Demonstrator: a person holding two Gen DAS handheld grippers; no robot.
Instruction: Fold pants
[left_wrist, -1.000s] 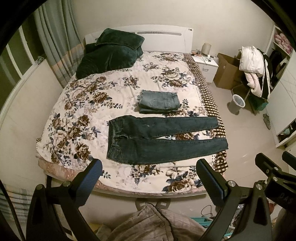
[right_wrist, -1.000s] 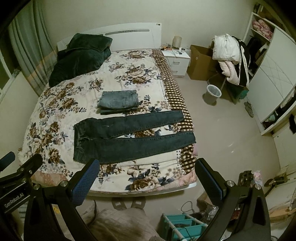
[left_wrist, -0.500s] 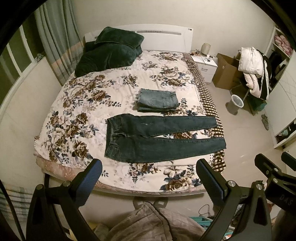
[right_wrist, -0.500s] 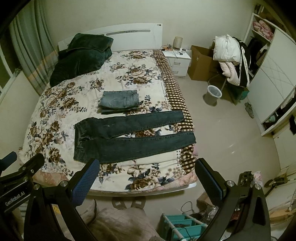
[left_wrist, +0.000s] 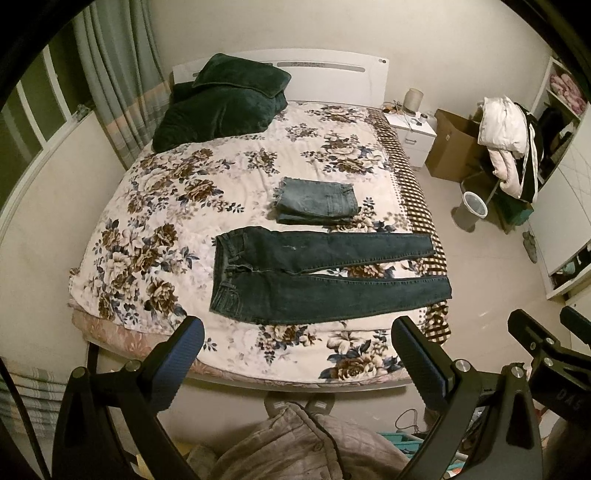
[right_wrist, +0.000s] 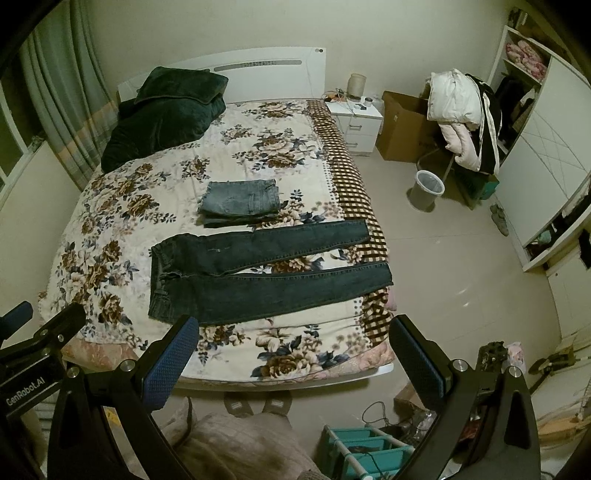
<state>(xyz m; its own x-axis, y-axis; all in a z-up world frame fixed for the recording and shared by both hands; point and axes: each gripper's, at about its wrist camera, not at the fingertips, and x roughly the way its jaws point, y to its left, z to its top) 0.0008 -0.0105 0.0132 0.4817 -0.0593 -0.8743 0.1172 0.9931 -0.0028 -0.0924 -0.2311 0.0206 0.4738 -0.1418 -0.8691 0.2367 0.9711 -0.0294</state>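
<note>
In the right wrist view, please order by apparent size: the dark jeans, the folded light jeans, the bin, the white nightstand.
1. dark jeans, clearly largest.
2. folded light jeans.
3. white nightstand.
4. bin.
The nightstand and bin stand farther from the camera, so their ranks are unsure.

Left gripper (left_wrist: 295, 354): black frame, blue textured finger pads (left_wrist: 177, 363), silver screws | Right gripper (right_wrist: 291, 350): same build; neighbouring unit marked "GenRobot.AI" | Person: beige quilted garment (left_wrist: 306, 446), slippers (right_wrist: 255, 404)
</note>
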